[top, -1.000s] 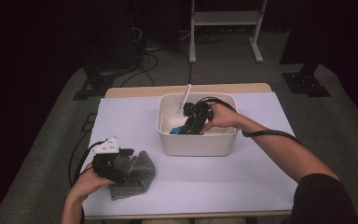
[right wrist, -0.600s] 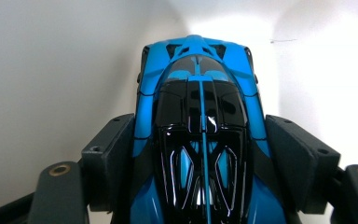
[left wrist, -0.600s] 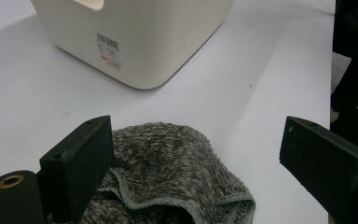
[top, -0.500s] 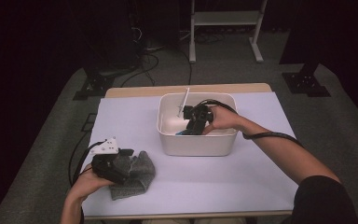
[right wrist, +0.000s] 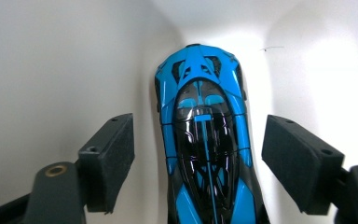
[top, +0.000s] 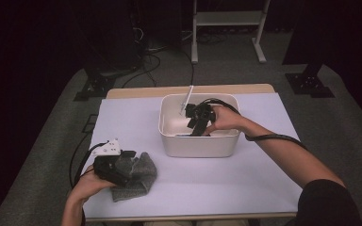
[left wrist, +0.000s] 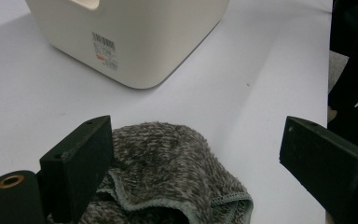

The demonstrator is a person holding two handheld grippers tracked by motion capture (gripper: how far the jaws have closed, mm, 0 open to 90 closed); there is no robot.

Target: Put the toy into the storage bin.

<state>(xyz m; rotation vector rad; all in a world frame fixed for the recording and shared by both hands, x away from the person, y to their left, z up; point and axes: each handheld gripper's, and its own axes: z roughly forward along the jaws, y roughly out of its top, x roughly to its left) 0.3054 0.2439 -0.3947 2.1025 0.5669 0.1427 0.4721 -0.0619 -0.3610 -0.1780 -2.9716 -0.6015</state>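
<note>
Inside the white bin (top: 169, 136), just above the middle of the high view, my right claw (top: 197, 131) points down at a blue and black toy car (right wrist: 205, 140). In the right gripper view the car lies lengthwise up the centre of the frame on the bin's pale floor, its nose toward the top, and my two black pads (right wrist: 114, 156) stand clear of it on either side with white floor showing in both gaps. The jaws have just been opening a little further, and now they stand wide with the car between them but not pressed, so I hold nothing there. A second ago a patch of blue showed beside my claw at the left of the bin in the high view; now my claw covers most of it. I judge that the car is set down in the bin and released, so this part of the work looks done and lifting my hand straight out seems the sensible move. At the lower left of the high view my left claw (top: 131, 165) rests over the grey fleecy cloth (left wrist: 168, 177) on the table (top: 245, 188), jaws spread wide, gripping nothing.
</note>
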